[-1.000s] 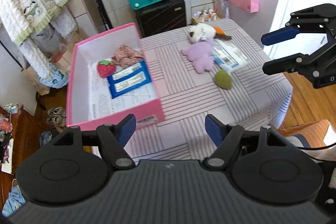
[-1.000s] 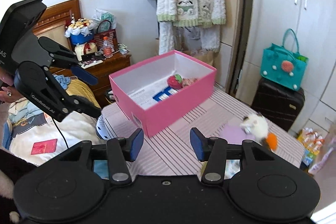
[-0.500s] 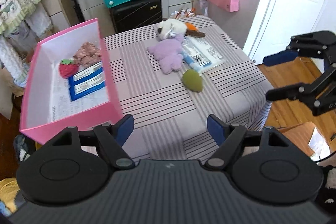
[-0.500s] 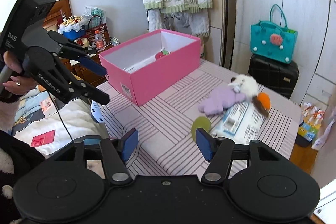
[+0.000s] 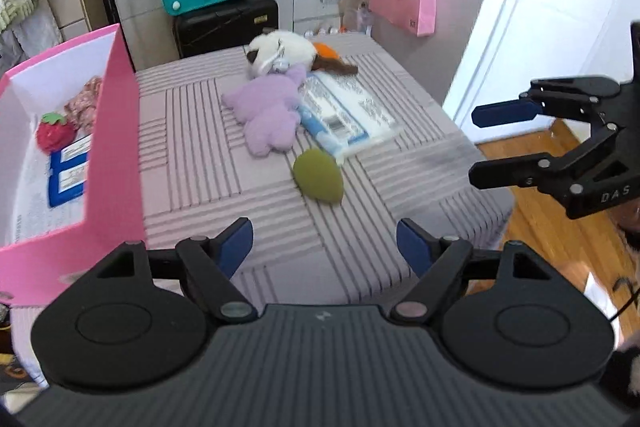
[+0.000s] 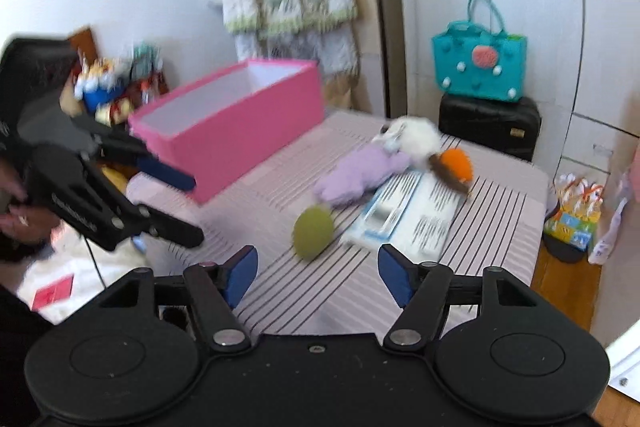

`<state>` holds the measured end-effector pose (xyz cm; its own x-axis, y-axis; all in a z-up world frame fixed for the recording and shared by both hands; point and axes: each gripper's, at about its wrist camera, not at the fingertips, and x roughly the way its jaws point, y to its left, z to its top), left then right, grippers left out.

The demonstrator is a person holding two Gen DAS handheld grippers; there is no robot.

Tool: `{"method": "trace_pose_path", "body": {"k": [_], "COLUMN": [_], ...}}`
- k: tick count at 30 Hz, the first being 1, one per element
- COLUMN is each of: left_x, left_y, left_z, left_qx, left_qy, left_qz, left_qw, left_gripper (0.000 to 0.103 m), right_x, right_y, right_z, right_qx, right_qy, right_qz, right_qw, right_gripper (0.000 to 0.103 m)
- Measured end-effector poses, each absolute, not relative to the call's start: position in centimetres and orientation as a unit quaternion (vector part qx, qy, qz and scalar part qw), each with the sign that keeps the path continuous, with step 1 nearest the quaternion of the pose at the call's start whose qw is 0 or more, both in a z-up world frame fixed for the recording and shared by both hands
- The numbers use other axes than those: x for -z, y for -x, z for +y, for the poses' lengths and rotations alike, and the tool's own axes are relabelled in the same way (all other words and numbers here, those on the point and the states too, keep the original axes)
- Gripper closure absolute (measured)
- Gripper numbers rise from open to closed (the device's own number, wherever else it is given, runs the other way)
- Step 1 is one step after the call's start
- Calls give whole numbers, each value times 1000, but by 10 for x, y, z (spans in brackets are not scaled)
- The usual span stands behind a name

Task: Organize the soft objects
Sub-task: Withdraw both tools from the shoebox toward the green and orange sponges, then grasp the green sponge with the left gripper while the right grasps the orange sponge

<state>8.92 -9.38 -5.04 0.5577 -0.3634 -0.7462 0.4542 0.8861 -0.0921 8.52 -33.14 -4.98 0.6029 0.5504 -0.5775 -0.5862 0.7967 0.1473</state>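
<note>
Olive-green soft pad [image 5: 318, 177], egg-shaped

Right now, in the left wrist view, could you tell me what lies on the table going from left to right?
Pink box → purple plush toy → green soft ball → white plastic packet.

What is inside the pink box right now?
In the pink box: a red strawberry plush, a pinkish floral fabric piece and a blue-edged packet on white paper lining. The near wall hides the rest.
</note>
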Motion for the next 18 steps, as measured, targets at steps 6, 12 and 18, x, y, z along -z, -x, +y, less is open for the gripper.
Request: {"method": "trace_pose_path", "body": {"k": [6, 12, 18], "left_x": [71, 102, 118], "left_y": [-116, -148, -159], "left_z": [-105, -112, -122], "left_qx": [227, 233, 195], "left_qy": [-32, 31, 33], "left_qz": [389, 417, 405], "left_qw": [892, 878, 893], "left_gripper": [21, 22, 25], "right_x": [61, 70, 84], "right_y": [-102, -140, -197], "right_z": [-349, -360, -374], "right_qx": [-307, -263, -237], "right_qy": [22, 19, -23], "right_qz": [254, 259, 283], "right_qw": [917, 929, 929], "right_gripper": [31, 29, 29]}}
